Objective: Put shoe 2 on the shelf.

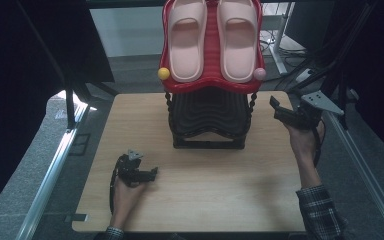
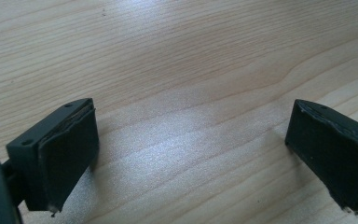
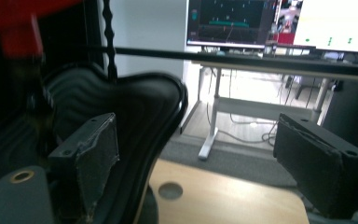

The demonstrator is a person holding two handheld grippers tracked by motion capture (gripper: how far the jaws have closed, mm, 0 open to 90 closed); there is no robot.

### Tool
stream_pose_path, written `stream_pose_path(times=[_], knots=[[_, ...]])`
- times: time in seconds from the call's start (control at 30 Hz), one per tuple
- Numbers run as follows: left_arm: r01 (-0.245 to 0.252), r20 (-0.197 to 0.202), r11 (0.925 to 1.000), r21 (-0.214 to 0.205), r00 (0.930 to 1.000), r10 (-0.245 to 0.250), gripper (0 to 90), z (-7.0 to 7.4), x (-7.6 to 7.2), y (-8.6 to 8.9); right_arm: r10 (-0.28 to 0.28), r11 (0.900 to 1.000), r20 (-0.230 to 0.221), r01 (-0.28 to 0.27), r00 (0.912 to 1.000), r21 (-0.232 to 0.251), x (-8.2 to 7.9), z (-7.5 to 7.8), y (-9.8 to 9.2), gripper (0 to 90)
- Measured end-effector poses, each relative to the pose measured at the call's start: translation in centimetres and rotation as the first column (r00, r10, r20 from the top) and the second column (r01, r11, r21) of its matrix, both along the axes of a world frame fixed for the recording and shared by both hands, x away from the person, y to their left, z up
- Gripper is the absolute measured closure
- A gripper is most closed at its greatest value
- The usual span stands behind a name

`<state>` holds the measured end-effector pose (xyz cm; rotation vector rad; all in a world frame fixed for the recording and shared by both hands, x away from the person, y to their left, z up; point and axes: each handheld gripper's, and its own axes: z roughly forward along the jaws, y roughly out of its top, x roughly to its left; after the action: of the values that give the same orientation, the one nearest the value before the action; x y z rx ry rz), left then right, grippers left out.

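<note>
Two pink slippers sat at twelve o'clock, probably soft and light, best pinched at the rim; right gripper and left gripper were released.

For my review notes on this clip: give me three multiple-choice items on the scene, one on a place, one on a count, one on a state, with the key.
1. Where do the pink slippers lie?
A. on the red top tier of the rack
B. on the black lower tier
C. on the table

2. How many slippers are on the rack?
A. one
B. two
C. three

3. How do the right gripper's jaws stand?
A. shut on a slipper
B. shut on nothing
C. open, nothing between them

Key: 1 A, both lie side by side on the red top tier. 2 B, one pair shows in the high view. 3 C, the right gripper view shows a wide gap with only background between the pads.
</note>
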<state>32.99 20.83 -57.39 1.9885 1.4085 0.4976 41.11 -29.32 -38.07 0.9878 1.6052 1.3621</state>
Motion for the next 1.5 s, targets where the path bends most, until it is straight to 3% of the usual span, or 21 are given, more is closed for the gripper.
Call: stream_pose_path(times=[0.37,0.83,1.27,1.3,1.5], knots=[[-0.008,0.0,1.0,-0.002,1.0,0.008,2.4,0.0,0.0,-0.1,0.027,0.9962,-0.075,-0.033,0.9969,-0.08,-2.1,-2.6,-0.8,7.2],[-0.013,-0.003,0.9999,-0.001,0.9999,0.013,2.4,0.0,-0.1,-0.1,0.055,0.9926,-0.181,-0.074,0.9819,-0.097,-4.4,-5.2,-2.5,5.7],[-0.012,-0.004,0.9999,0.0,0.9999,0.012,2.4,0.0,-0.1,-0.1,0.067,0.9875,-0.309,-0.108,0.9487,-0.115,-6.3,-9.5,-2.9,5.7],[-0.012,-0.004,0.9999,0.0,0.9999,0.012,2.4,0.0,-0.2,-0.1,0.067,0.985,-0.329,-0.115,0.9418,-0.128,-6.5,-10.2,-2.8,5.7],[-0.012,-0.003,0.9999,0.001,0.9999,0.012,2.4,0.0,-0.2,-0.2,0.073,0.9802,-0.364,-0.134,0.9284,-0.146,-6.9,-11.7,-2.4,5.7]])
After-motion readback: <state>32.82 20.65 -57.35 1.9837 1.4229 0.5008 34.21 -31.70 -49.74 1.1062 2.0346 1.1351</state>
